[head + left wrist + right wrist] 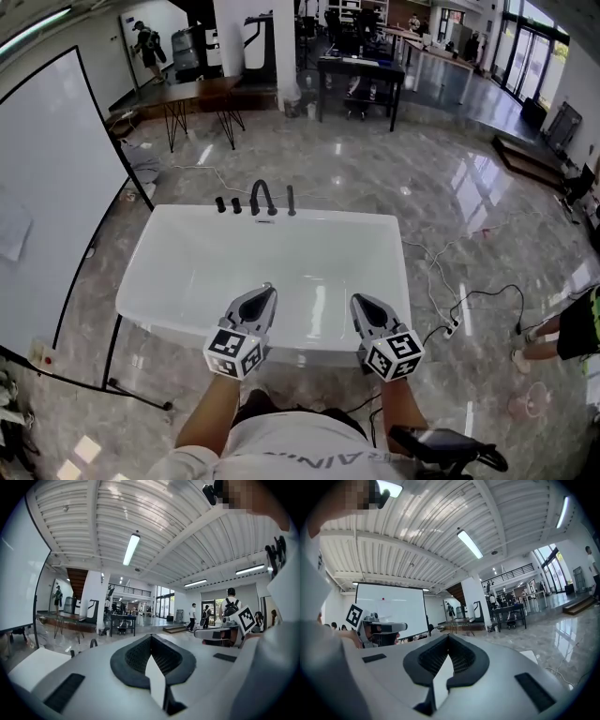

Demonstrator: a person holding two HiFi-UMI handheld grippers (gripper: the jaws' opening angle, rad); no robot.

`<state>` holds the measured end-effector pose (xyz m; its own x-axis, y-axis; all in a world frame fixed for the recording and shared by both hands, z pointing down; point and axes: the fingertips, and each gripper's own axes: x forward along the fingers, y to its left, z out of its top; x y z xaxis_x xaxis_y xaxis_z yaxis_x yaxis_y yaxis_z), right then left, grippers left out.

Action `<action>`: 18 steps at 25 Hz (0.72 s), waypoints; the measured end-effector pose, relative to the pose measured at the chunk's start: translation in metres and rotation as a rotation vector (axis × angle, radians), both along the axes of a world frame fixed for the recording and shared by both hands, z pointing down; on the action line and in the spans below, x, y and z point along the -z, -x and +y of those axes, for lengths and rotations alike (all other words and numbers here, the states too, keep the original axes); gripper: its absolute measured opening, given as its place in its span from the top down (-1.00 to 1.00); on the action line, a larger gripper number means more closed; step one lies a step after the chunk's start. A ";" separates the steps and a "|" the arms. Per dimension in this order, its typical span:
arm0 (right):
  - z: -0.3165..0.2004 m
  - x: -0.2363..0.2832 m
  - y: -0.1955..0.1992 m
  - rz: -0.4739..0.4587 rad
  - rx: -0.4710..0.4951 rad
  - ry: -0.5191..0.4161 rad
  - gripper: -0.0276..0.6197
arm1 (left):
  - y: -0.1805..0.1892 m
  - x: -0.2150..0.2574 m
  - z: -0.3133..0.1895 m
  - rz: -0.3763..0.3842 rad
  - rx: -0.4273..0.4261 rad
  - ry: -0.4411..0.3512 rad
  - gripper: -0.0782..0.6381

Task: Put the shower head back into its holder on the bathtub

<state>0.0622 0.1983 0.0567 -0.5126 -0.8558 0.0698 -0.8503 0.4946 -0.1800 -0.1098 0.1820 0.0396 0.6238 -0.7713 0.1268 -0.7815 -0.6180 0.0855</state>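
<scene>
Shower head point(291, 200): most likely the slim dark upright piece at the 12 o'clock edge of the bathtub, at the right end of the row of fittings; it is too small to tell for certain, or to see how it is seated.
Bathtub point(405, 281): white and rectangular, standing on a glossy marble floor, with its long side running across the head view.
Fittings: an arched faucet point(262, 197) stands just left of the upright piece, and two small dark knobs point(220, 203) stand left of that, all along the 12 o'clock rim.
Left gripper point(269, 290): over the tub's near rim at about 7 o'clock, pointing towards 12. The left gripper view shows its claw point(151, 638) clenched, pads meeting at the tip, with nothing in it.
Right gripper point(355, 300): over the near rim at about 5 o'clock, beside the left one but apart from it. Its claw point(449, 637) is clenched too, and empty.
Marker cubes: one is behind each claw, left point(234, 352) and right point(394, 354).
White screen point(47, 187): at 9 o'clock from the tub.
Cable point(469, 300): on the floor at 3 o'clock.
</scene>
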 end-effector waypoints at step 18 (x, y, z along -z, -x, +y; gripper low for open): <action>-0.002 0.059 0.120 0.083 0.014 -0.050 0.89 | 0.118 0.034 0.009 0.041 -0.013 -0.019 0.73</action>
<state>-0.0576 0.1967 -0.0026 -0.5187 -0.8521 0.0701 -0.8542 0.5131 -0.0844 -0.2278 0.1912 0.0059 0.6380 -0.7652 0.0866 -0.7696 -0.6298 0.1053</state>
